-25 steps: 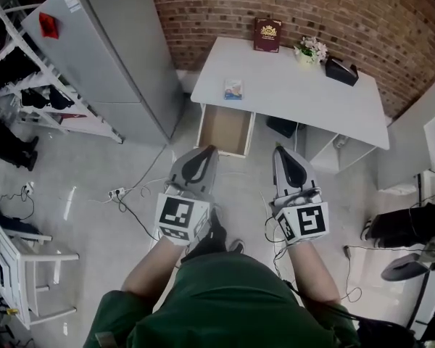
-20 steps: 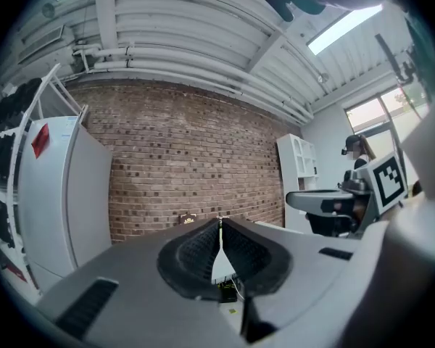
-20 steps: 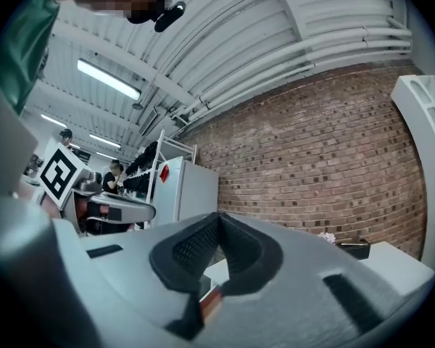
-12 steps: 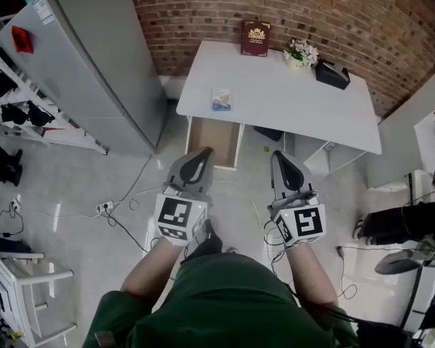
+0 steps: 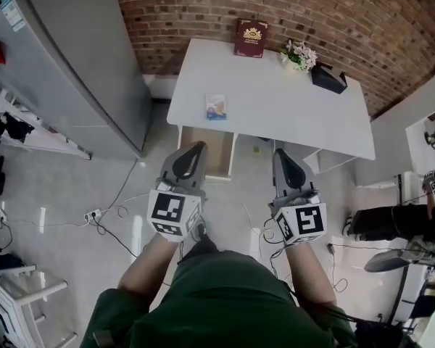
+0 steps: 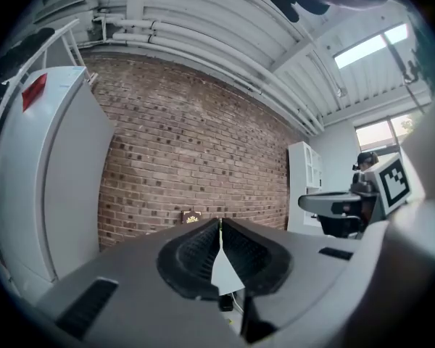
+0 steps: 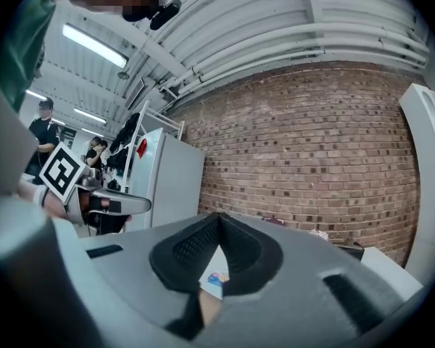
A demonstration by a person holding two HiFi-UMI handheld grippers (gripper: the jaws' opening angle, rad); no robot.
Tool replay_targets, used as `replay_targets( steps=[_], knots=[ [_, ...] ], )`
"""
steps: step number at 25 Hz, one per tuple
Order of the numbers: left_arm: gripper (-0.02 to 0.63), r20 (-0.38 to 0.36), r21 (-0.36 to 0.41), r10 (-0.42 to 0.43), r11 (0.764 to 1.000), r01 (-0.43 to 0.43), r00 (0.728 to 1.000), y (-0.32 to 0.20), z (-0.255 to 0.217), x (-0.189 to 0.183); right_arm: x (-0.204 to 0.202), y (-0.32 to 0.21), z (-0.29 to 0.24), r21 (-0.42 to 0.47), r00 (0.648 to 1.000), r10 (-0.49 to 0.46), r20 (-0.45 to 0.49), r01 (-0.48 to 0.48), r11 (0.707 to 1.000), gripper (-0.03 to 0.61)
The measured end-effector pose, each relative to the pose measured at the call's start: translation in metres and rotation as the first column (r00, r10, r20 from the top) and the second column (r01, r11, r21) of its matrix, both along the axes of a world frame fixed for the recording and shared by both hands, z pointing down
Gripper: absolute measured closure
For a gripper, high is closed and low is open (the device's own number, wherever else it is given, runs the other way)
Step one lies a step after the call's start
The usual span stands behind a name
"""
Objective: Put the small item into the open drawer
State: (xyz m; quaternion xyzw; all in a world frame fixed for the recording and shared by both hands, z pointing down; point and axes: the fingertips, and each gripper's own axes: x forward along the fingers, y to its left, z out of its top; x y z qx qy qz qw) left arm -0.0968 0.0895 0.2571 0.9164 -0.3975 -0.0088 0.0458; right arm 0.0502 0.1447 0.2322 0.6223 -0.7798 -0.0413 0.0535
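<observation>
you're standing back from the white table (image 5: pixel 290 107), both arms out in front of you, both tools pointing roughly level toward it. left gripper (image 5: pixel 199 145): jaws closed flat on each other, nothing between them, and the left gripper view shows the ribbed pads meeting in a line. right gripper (image 5: pixel 278 152): same, jaws pressed together at the tip and empty. neither tool touches anything.

the small item (image 5: pixel 216 106), a flat packet with blue and orange print, lies on the tabletop near the front left edge, well apart from both tools. in the right gripper view it peeks through the gap under the closed jaws. the open drawer (image 5: pixel 219 142) is pulled out from under the table's front left, right below the item; the head view shows a bare brown bottom, partly covered by your left gripper.

at the back of the table a dark red book (image 5: pixel 251 38) stands upright against the brick wall (image 5: pixel 348 13), a small flower pot (image 5: pixel 299 55) sits to its right, and a black box (image 5: pixel 328 77) is just beside that. a grey fridge (image 5: pixel 80 64) stands left of the table. cables (image 5: pixel 109 220) trail over the floor to your left.
</observation>
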Motion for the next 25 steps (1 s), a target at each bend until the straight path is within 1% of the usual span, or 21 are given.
replay_targets(
  steps=[5, 8, 11, 14, 18, 25],
  knots=[
    [0.603, -0.015, -0.038, -0.003, 0.999, 0.003, 1.0, -0.031, 0.016, -0.015, -0.006, -0.029, 0.011, -0.032, 1.0, 0.02, -0.015, -0.021, 0.999, 0.575],
    [0.603, -0.017, -0.058, -0.011, 0.998, 0.01, 1.0, -0.043, 0.022, -0.024, -0.014, -0.039, 0.016, -0.051, 1.0, 0.014, -0.02, -0.015, 0.999, 0.575],
    [0.603, -0.016, -0.067, -0.016, 0.998, 0.015, 1.0, -0.057, 0.025, -0.028, -0.018, -0.051, 0.016, -0.053, 1.0, 0.006, -0.024, -0.007, 0.999, 0.575],
    [0.603, -0.015, -0.077, -0.016, 0.997, 0.015, 1.0, -0.068, 0.031, -0.022, -0.014, -0.061, 0.022, -0.062, 1.0, 0.005, -0.017, -0.006, 0.998, 0.575],
    [0.603, 0.002, -0.085, -0.023, 0.996, 0.023, 1.0, -0.075, 0.038, -0.006, 0.005, -0.076, 0.034, -0.073, 1.0, -0.002, 0.017, 0.003, 0.997, 0.575],
    [0.603, 0.055, -0.08, -0.105, 0.991, 0.109, 0.993, -0.108, 0.04, 0.014, 0.026, -0.129, 0.036, -0.047, 0.993, -0.095, 0.067, 0.099, 0.994, 0.575]
  ],
)
